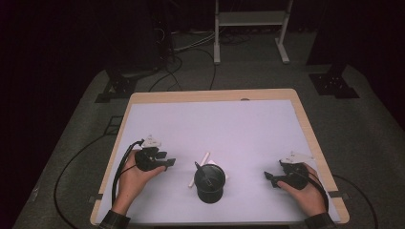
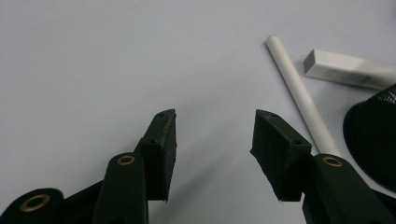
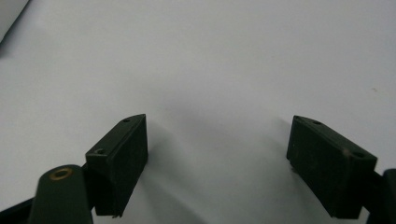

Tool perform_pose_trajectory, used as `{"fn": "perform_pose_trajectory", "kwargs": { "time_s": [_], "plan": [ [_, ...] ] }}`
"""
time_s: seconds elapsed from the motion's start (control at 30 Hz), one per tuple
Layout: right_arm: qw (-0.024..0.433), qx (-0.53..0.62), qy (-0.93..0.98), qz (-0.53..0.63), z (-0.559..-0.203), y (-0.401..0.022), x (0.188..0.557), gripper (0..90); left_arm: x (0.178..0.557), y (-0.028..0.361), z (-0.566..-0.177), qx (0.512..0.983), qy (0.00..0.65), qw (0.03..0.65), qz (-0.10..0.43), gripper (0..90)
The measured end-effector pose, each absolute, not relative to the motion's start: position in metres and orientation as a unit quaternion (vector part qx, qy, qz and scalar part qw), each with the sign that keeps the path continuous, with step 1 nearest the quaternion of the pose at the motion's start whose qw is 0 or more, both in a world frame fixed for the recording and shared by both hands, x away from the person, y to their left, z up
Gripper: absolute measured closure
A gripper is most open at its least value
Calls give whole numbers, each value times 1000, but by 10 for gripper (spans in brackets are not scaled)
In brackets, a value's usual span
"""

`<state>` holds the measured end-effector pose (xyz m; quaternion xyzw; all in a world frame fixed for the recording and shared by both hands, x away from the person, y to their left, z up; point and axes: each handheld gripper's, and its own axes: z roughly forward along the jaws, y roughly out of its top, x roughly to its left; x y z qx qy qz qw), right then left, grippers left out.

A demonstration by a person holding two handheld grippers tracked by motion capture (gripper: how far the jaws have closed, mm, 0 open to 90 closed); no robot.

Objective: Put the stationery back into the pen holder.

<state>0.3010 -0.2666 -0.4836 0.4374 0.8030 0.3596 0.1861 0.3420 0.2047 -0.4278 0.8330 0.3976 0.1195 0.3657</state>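
Note:
A black mesh cup [image 1: 209, 183] stands near the front middle of the white-covered table [image 1: 229, 124], and something dark pokes up past its rim [image 1: 197, 167]. A white stick [image 1: 206, 157] lies slanted behind the cup, partly hidden by it. In the left gripper view the stick [image 2: 299, 88], a white block [image 2: 345, 70] and the cup [image 2: 373, 140] lie ahead to the right. My left gripper [image 1: 166, 160] [image 2: 215, 135] is open to the left of the cup, with bare sheet between its jaws. My right gripper [image 1: 271, 180] [image 3: 217, 140] rests open to the cup's right, holding nothing.
The sheet leaves a wooden table edge [image 1: 305, 119] showing around it. Cables [image 1: 119, 167] trail from the grippers over the table's sides. Beyond the table are stand feet [image 1: 119, 88], a white frame [image 1: 250, 28] and more cables on the grey floor.

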Motion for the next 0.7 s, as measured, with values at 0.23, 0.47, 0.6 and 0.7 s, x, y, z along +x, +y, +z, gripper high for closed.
{"fn": "perform_pose_trajectory", "kwargs": {
  "time_s": [0.23, 0.47, 0.6, 0.7],
  "plan": [
    [186, 438, 803, 360, -484, -267, 301, 194, 353, 196, -427, 837, 393, 362, 118, 497],
    [186, 438, 803, 360, -484, -267, 301, 194, 362, 186, -429, 843, 387, 358, 110, 497],
    [186, 438, 803, 360, -484, -267, 301, 194, 367, 179, -429, 846, 382, 357, 106, 491],
    [186, 438, 803, 360, -484, -267, 301, 194, 370, 174, -430, 844, 382, 363, 105, 490]
  ]
}}
